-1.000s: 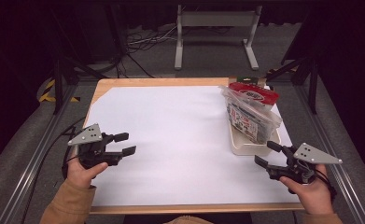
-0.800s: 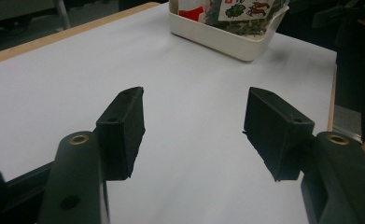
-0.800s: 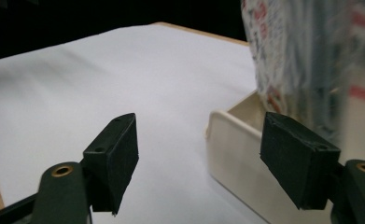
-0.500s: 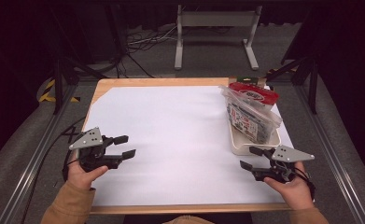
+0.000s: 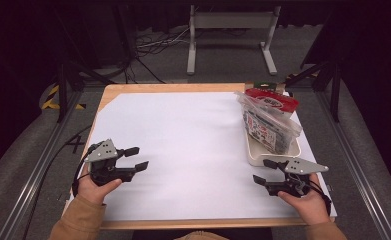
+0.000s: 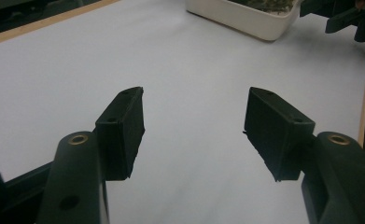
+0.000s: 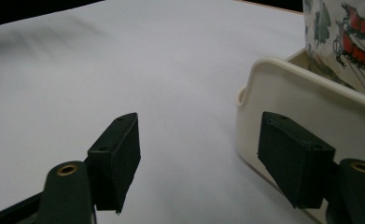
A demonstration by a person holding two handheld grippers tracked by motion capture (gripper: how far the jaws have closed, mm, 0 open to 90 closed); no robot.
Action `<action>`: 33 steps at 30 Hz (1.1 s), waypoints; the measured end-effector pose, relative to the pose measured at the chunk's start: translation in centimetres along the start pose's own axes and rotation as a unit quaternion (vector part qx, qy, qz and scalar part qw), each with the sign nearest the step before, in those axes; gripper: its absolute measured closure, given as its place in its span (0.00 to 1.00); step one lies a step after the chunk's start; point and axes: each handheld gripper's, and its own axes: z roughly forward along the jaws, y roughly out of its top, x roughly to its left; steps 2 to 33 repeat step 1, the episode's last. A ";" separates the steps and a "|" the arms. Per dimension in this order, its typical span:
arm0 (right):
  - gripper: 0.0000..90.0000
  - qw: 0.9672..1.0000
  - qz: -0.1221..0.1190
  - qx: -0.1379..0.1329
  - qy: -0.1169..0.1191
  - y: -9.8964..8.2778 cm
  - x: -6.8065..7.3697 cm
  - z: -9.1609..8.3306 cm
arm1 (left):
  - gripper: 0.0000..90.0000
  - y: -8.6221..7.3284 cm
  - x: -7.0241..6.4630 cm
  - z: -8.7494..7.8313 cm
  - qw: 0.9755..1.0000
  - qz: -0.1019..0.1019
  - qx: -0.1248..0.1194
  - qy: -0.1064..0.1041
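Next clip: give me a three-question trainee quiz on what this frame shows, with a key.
1. True or false: the right gripper has its jaws shut on the white tray.
2. What stands in the tray?
A. upright printed packets
B. a stack of cups
C. loose fruit
3. In the high view, which gripper is nearer the tray: the right one or the left gripper?

Key:
1. False. Its jaws are open with nothing between them; one jaw is just in front of the tray's end wall.
2. A
3. The right gripper. The left one is across the white sheet, jaws open and empty.
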 end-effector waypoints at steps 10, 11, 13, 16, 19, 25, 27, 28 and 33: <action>0.33 1.000 0.003 0.001 0.001 0.0 0.0 -0.1 | 0.42 0.0 0.0 0.1 1.000 0.003 0.001 0.001; 0.33 1.000 0.003 0.001 0.001 0.0 0.0 -0.1 | 0.42 0.0 0.0 0.1 1.000 0.003 0.001 0.001; 0.33 1.000 0.003 0.001 0.001 0.0 0.0 -0.1 | 0.42 0.0 0.0 0.1 1.000 0.003 0.001 0.001; 0.33 1.000 0.003 0.001 0.001 0.0 0.0 -0.1 | 0.42 0.0 0.0 0.1 1.000 0.003 0.001 0.001; 0.33 1.000 0.003 0.001 0.001 0.0 0.0 -0.1 | 0.42 0.0 0.0 0.1 1.000 0.003 0.001 0.001; 0.33 1.000 0.003 0.001 0.001 0.0 0.0 -0.1 | 0.42 0.0 0.0 0.1 1.000 0.003 0.001 0.001; 0.33 1.000 0.003 0.001 0.001 0.0 0.0 -0.1 | 0.42 0.0 0.0 0.1 1.000 0.003 0.001 0.001; 0.33 1.000 0.003 0.001 0.001 0.0 0.0 -0.1 | 0.42 0.0 0.0 0.1 1.000 0.003 0.001 0.001; 0.33 1.000 0.003 0.001 0.001 0.0 0.0 -0.1 | 0.42 0.0 0.0 0.1 1.000 0.003 0.001 0.001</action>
